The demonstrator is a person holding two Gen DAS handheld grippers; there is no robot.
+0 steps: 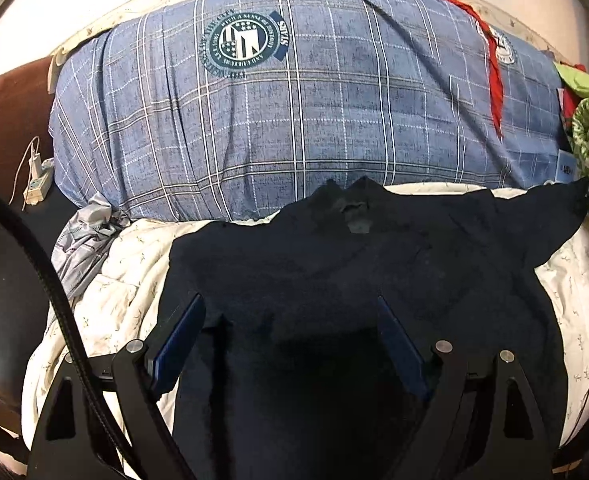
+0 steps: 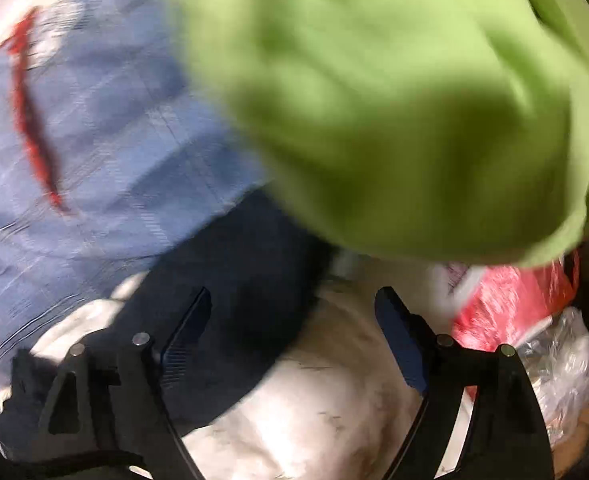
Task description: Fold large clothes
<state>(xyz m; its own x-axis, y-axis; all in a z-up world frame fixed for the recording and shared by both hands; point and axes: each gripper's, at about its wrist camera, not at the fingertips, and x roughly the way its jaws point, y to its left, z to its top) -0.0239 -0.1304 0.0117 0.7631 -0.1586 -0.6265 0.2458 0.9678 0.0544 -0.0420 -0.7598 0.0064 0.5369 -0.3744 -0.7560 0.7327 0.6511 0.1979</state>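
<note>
- presently, the dark navy garment point(image 1: 334, 264) lay spread on the cream floral bedsheet point(image 1: 122, 280), collar toward the blue plaid duvet point(image 1: 294, 112); judged laid out, no fold made.
- left gripper point(image 1: 294, 336) hung over its lower part, jaws spread, pinching nothing.
- right gripper point(image 2: 294, 328) stood spread and empty over the sleeve edge; view blurred.
- next move likely calls for a pinch on a sleeve or hem.
- garment matte and limp; green cloth point(image 2: 374, 100) soft, bunched.
</note>
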